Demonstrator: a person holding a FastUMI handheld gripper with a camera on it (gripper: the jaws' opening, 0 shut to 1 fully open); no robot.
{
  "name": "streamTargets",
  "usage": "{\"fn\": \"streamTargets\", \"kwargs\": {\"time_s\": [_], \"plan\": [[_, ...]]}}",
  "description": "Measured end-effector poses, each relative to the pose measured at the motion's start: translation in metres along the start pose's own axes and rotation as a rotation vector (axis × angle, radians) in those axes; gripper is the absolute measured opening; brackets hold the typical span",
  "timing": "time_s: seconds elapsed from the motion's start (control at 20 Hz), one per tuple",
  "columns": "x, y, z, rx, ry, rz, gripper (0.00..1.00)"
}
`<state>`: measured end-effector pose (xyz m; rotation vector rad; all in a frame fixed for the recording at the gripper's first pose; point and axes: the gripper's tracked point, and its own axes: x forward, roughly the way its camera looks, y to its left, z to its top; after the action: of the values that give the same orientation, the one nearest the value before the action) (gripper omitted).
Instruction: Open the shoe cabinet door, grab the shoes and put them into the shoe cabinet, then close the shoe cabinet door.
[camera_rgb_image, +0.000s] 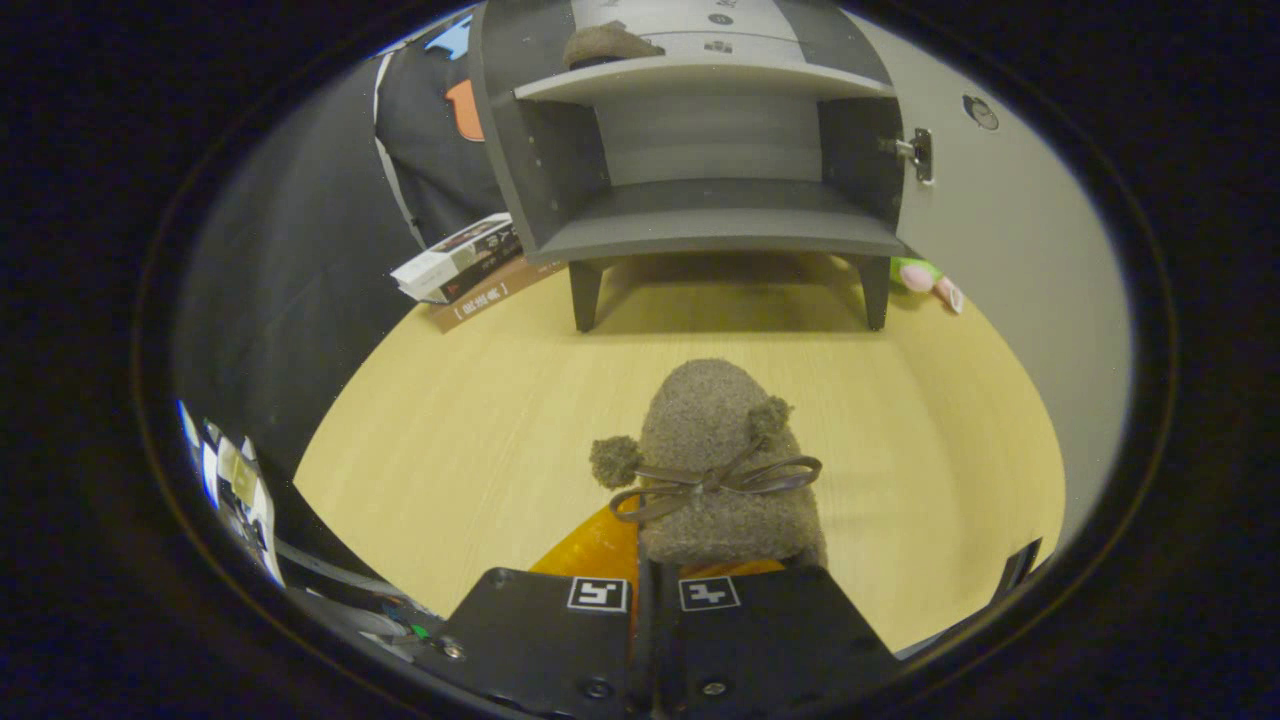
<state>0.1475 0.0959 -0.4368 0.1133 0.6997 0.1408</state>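
A brown fuzzy shoe (725, 470) with a ribbon bow and two pom-poms juts out just ahead of my fingers, toe pointing at the cabinet. My gripper (655, 585) is shut on its heel end, and the shoe hangs above the wooden floor (480, 420). An orange part (595, 545) shows beneath the shoe. Beyond it stands the grey shoe cabinet (715, 215) on short legs, its door (1000, 260) swung open to the right. A second brown shoe (610, 42) lies on the upper shelf. The lower shelf (720, 200) is bare.
A stack of books (470, 265) lies on the floor left of the cabinet. A green and pink plush toy (925, 275) sits by the cabinet's right leg, near the open door. A hinge (918, 155) sticks out at the door's inner edge.
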Motion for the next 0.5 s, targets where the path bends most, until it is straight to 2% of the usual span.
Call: {"fn": "streamTargets", "kwargs": {"time_s": [0.3, 0.5], "plan": [[-0.065, 0.003, 0.078, 0.004, -0.145, -0.014, 0.06], [-0.103, 0.002, 0.143, -0.046, -0.271, -0.057, 0.06]]}}
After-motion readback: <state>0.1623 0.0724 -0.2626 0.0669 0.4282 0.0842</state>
